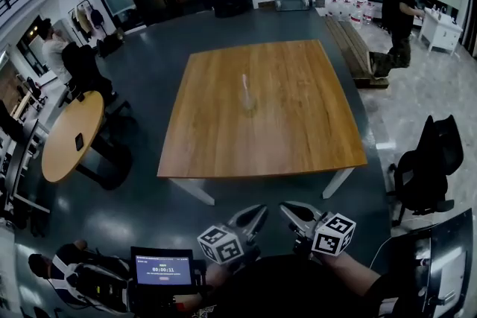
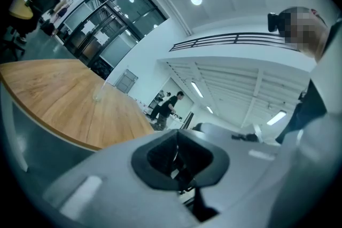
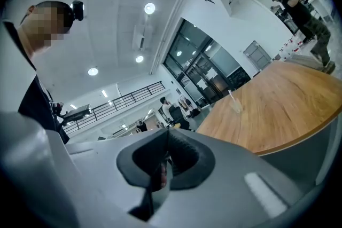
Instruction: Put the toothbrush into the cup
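A clear cup (image 1: 248,105) stands near the middle of the wooden table (image 1: 298,138). A pale toothbrush (image 1: 244,86) stands upright in it. The left gripper view shows the cup (image 2: 98,95) small and far off on the table, and so does the right gripper view, with the cup (image 3: 235,106) and the toothbrush (image 3: 231,95) sticking up from it. My left gripper (image 1: 253,218) and right gripper (image 1: 295,211) are held close to my body, below the table's near edge and well away from the cup. Both have their jaws closed together with nothing between them.
A black office chair (image 1: 428,167) stands right of the table and a round wooden table (image 1: 71,134) to its left. A cart with a lit screen (image 1: 162,269) is at my lower left. People stand at the far right (image 1: 402,11) and sit at the left (image 1: 74,59).
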Tool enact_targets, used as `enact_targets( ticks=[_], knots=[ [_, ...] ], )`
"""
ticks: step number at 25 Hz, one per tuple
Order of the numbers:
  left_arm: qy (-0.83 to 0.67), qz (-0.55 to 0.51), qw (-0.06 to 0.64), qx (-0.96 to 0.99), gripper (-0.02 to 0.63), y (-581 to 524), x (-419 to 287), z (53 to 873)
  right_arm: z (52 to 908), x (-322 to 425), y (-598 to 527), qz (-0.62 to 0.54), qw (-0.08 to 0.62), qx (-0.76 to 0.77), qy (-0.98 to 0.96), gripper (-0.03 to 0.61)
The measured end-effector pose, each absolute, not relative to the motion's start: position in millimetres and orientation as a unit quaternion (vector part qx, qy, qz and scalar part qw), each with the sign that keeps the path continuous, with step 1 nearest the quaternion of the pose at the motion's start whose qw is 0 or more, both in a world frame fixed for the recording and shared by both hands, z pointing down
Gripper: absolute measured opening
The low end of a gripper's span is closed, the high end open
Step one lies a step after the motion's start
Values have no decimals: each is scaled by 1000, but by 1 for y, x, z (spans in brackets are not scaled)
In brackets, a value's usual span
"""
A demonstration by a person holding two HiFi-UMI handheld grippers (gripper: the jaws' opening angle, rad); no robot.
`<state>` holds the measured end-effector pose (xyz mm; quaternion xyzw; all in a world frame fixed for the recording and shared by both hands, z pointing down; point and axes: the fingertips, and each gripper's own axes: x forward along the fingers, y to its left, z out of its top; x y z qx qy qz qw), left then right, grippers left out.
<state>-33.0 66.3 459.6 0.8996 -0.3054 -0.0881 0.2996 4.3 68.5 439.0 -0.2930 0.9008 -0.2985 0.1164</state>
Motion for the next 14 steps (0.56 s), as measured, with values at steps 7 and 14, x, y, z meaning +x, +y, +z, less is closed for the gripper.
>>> enact_targets(
  ticks=[7,14],
  knots=[
    [-308,-89,303,897,0,72,-24,458,439,15,74,-299,115,-296,900,5],
    [-316,-91,297,897,0,74,-30,457,438,9,78,-294,109,-293,903,5]
  ],
)
